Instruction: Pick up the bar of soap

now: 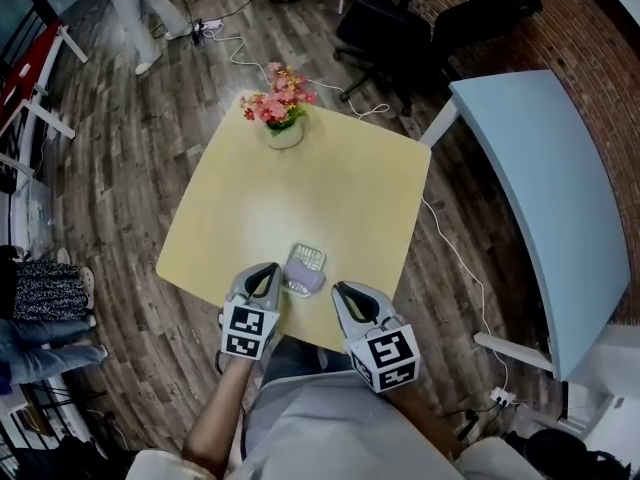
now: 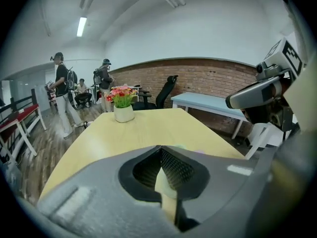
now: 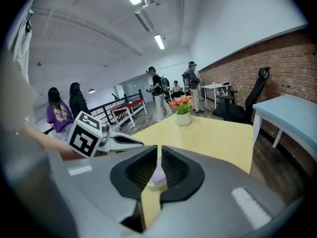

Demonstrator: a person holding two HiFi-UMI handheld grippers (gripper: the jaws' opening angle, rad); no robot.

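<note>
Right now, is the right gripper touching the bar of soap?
Apart. The head view shows a strip of table between the right gripper and the bar of soap.

A pale yellow square table point(image 1: 300, 188) is standing on the wooden floor point(image 1: 150, 168). A white pot of pink flowers point(image 1: 284, 130) is sitting near its far edge. A small clear tray point(image 1: 308, 252) is lying near the near edge, carrying a purple bar of soap point(image 1: 303, 278).

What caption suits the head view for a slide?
On a table, the left gripper and right gripper flank the soap.
</note>
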